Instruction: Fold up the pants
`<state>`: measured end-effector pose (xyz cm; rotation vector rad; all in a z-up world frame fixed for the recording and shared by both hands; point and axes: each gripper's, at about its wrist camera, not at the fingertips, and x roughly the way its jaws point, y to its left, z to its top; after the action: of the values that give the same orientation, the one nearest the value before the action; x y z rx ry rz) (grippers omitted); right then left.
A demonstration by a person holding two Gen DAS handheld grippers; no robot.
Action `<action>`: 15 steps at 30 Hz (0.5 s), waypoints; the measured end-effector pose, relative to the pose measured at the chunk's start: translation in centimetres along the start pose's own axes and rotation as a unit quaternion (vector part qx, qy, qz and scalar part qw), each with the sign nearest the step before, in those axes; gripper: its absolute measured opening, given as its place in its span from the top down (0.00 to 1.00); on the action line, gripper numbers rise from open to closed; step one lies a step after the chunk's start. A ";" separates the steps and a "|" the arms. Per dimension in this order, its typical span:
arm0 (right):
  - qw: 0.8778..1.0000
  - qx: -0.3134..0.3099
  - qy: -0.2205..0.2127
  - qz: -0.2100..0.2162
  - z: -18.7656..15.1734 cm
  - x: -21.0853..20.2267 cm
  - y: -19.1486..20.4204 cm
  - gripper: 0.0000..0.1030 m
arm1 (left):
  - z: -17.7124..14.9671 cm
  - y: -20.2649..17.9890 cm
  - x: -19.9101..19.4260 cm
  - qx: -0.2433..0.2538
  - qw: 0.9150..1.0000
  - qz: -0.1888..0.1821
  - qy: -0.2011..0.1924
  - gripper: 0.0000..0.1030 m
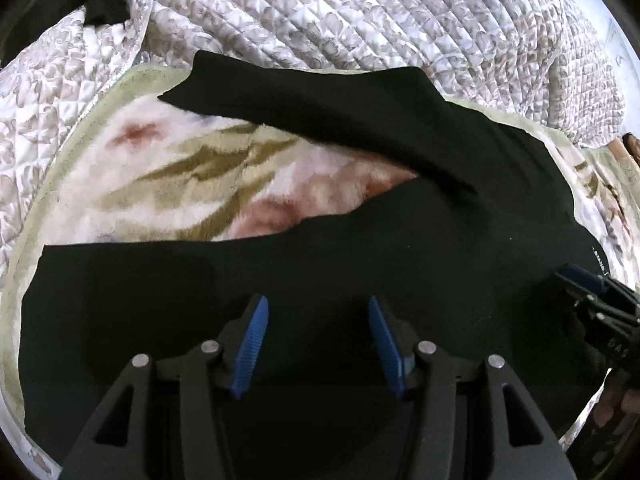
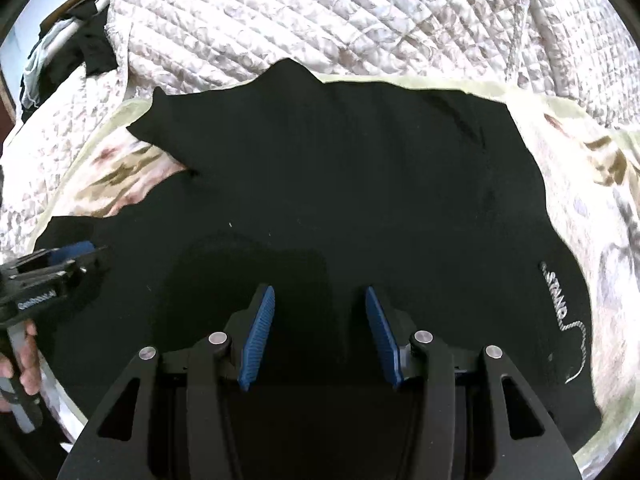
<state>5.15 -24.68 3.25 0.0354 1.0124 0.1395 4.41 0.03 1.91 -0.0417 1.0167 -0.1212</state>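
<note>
Black pants (image 1: 360, 272) lie spread on a flowery blanket (image 1: 208, 184), legs apart. Both the left gripper (image 1: 316, 340) and right gripper (image 2: 318, 332) hover above them, fingers apart, holding nothing. Pinching the near edge firmly should help bring one leg neatly over the other.

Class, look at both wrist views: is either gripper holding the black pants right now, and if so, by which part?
Nothing is held. The left gripper and right gripper both stand open above the black pants, with no fabric pinched between their blue pads.

Two close downward wrist views, shared pants (image 1: 400, 264)
</note>
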 end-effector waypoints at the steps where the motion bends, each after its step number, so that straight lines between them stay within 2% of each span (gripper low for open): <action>1: 1.000 -0.003 -0.003 0.005 0.5 -0.4 -0.1 0.52 | 0.3 0.1 -0.2 0.002 1.000 0.002 -0.002 0.46; 5: 0.999 -0.021 -0.016 0.023 2.9 -1.6 -0.4 0.40 | 2.6 0.9 -1.1 0.002 1.000 0.007 -0.024 0.45; 10: 0.998 -0.045 -0.012 0.040 6.6 -0.5 -1.8 0.39 | 7.2 2.6 -0.2 -0.005 0.999 0.007 -0.044 0.37; 15: 0.996 -0.077 0.004 0.052 10.0 2.4 -3.3 0.39 | 12.4 4.0 2.8 -0.010 0.999 0.000 -0.043 0.33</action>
<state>15.23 -27.24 6.23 -0.0528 1.0050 0.3116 16.73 3.38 5.73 -0.0635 0.9328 -0.1082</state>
